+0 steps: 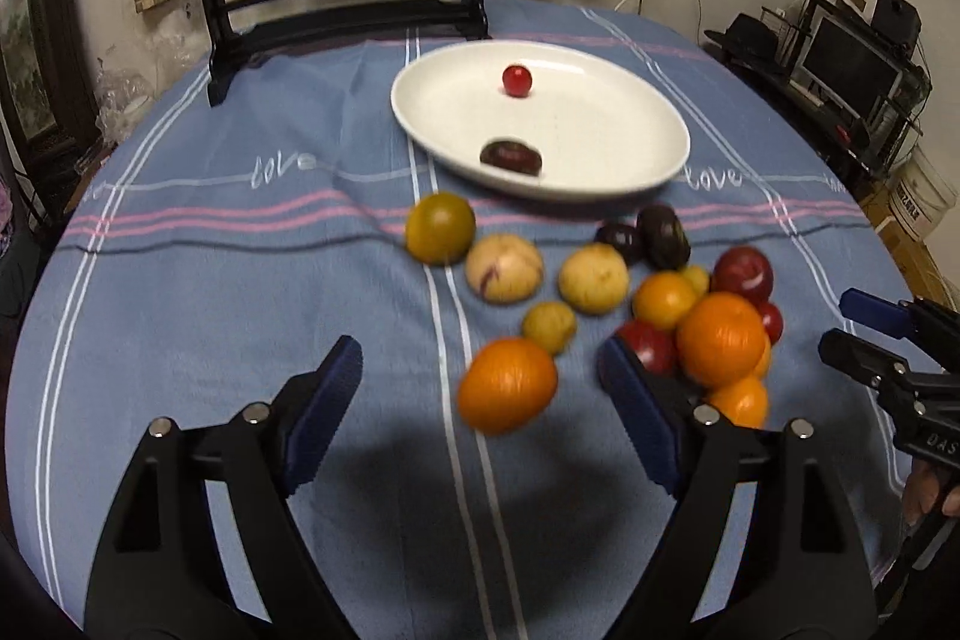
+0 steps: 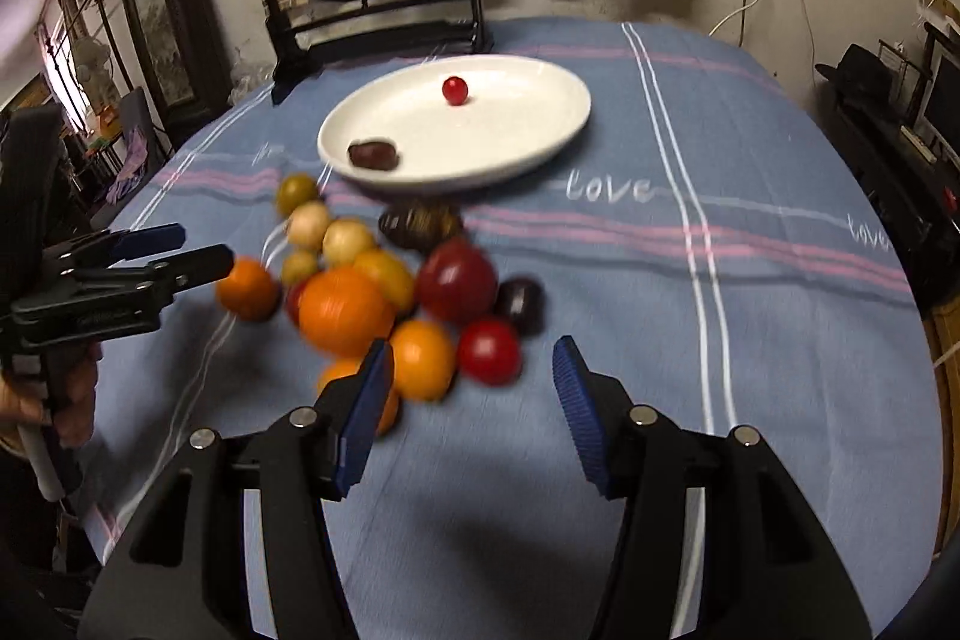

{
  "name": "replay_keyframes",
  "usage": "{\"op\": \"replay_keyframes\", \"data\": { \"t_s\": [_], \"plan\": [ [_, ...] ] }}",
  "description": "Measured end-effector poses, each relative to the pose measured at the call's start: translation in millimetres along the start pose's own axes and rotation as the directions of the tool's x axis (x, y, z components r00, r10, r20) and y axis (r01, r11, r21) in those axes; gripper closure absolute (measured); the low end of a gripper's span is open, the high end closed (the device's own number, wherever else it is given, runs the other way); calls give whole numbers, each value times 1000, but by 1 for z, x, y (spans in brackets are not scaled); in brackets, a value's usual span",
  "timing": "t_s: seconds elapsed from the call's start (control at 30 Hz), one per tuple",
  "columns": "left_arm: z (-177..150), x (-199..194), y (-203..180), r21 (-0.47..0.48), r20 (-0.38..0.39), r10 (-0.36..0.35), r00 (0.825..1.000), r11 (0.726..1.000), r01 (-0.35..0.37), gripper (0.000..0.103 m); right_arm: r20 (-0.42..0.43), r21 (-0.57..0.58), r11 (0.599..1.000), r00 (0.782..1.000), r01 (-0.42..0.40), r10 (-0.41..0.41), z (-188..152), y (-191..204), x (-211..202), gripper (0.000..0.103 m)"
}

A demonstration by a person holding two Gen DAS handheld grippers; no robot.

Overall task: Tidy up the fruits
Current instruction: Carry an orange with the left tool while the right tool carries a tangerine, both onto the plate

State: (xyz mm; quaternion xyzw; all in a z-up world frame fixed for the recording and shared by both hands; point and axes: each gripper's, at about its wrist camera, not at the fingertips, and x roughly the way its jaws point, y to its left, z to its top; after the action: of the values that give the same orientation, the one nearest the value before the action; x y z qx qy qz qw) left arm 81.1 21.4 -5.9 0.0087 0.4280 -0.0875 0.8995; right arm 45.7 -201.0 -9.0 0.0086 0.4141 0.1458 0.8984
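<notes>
Both claws are on the way to the pile of fruits, and the step in hand is, I judge, to pick the next fruit for the white plate [image 1: 654,112]. To do it well, each claw should choose one fruit that lies at the edge of the pile, come down with one pad on each side of it, and close only when the fruit is centred, because round fruits roll away easily and neighbours can be pushed.

The left gripper [image 1: 480,394] is wide open and holds nothing. In the left wrist view the loose orange [image 1: 507,385] sits in the lower middle of the frame, between the two pads but not touched by them. The pile lies to its right.

The right gripper [image 2: 474,382] is partly open and also empty. In the right wrist view the red fruit [image 2: 489,349] is just above the gap, and a small orange [image 2: 422,358] is beside the left pad.

The plate, in the upper middle, already carries a small red fruit [image 1: 516,80] and a dark fruit [image 1: 510,156].
</notes>
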Motion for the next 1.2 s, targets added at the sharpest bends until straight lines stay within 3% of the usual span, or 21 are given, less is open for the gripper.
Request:
{"op": "replay_keyframes", "data": {
  "t_s": [0.2,0.3,0.33,0.37,0.67,0.83,0.87,0.97,1.2],
  "plan": [
    [-15,17,-2,7,-53,-11,999,1000,12,22,-7,32,999,1000,-26,26,-15,4,-4,47],
    [-15,28,-3,19,-80,-27,996,999,29,38,-18,28,999,999,-32,33,-19,7,-2,47],
    [-16,33,-2,14,-93,-36,995,999,37,55,-23,25,999,999,-37,38,-20,8,-1,47],
    [-16,38,-1,7,-105,-56,993,998,57,61,-31,21,999,998,-45,46,-21,10,0,47],
    [-14,29,0,4,-78,-68,995,998,68,63,-114,-60,995,990,-85,78,-23,45,22,47],
    [-16,17,7,-2,-69,-60,996,998,60,63,-162,-45,998,986,-48,40,-18,54,46,47],
    [-17,16,7,0,-66,-57,996,998,57,63,-160,-40,998,987,-40,33,-17,54,48,47],
    [-20,14,9,-2,-71,-59,996,998,59,63,-147,-27,999,989,-18,14,-14,55,54,64],
    [-18,2,11,13,-48,-53,997,998,54,63,-100,-37,998,994,-52,49,-18,47,23,64]
  ]
}}
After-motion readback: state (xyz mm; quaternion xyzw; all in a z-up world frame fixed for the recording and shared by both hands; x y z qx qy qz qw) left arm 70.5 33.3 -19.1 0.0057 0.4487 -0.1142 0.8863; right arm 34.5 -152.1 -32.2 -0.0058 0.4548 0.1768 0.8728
